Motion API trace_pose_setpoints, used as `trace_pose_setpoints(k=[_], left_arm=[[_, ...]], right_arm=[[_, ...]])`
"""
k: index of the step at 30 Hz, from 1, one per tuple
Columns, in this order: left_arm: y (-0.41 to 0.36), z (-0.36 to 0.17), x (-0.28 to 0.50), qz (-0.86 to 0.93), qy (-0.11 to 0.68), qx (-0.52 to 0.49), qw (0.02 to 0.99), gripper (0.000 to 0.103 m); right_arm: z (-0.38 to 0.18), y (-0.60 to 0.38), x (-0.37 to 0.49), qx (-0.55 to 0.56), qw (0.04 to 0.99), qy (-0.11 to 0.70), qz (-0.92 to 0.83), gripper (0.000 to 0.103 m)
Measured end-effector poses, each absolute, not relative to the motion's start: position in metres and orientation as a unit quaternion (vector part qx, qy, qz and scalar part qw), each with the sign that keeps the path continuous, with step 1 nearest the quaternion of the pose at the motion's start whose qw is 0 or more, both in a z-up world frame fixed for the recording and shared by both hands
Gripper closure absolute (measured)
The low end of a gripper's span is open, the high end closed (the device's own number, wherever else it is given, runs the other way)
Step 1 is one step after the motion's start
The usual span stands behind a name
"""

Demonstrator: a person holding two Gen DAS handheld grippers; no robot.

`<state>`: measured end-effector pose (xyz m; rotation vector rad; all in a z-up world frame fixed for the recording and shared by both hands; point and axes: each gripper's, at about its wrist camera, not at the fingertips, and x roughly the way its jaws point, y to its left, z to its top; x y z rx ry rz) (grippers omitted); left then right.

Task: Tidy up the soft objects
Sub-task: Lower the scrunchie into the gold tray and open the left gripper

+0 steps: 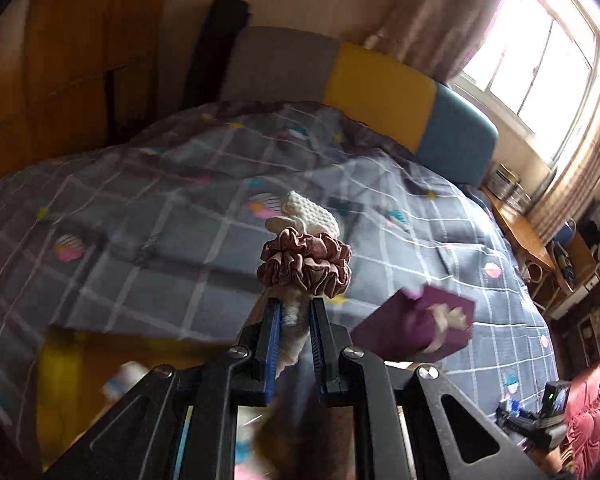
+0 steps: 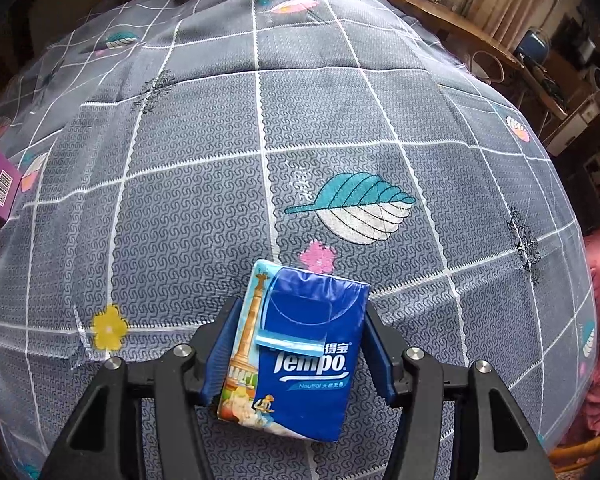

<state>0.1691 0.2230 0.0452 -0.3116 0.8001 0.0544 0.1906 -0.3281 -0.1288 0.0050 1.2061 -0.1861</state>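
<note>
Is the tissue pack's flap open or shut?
Shut. In the right wrist view the tissue pack has its pale blue tab stuck flat across the flap, with no tissue showing.

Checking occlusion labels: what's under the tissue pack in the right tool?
Under the tissue pack, held in the right tool, only the grey checked bedspread shows around it. The patch directly beneath the pack is covered, so anything there cannot be seen.

At frame centre, the left gripper (image 1: 296,312) is clamped on a fuzzy soft toy (image 1: 294,320) wearing a brown scrunchie (image 1: 305,266), above the bed (image 1: 148,208); a purple box (image 1: 414,330) sits lower right.
</note>
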Motion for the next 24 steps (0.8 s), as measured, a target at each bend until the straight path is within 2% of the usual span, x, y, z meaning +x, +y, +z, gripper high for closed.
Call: trace_pose_setpoints(k=[8, 14, 17, 24], left_arm=[[0.28, 0.016, 0.074, 0.066, 0.375, -0.182, 0.907, 0.09], [0.288, -0.02, 0.016, 0.1, 0.379, -0.198, 0.898, 0.09], [0.28, -0.037, -0.002, 0.115, 0.386, -0.187, 0.896, 0.09], [0.269, -0.079, -0.002, 0.15, 0.426, -0.168, 0.876, 0.089]], right_arm=[[-0.127, -0.323, 0.189, -0.003, 0.818, 0.568, -0.089, 0.045], [-0.128, -0.33, 0.19, 0.006, 0.817, 0.569, -0.091, 0.043], [-0.128, -0.331, 0.191, 0.002, 0.817, 0.569, -0.096, 0.041], [-0.127, -0.32, 0.19, -0.038, 0.822, 0.56, -0.093, 0.046]])
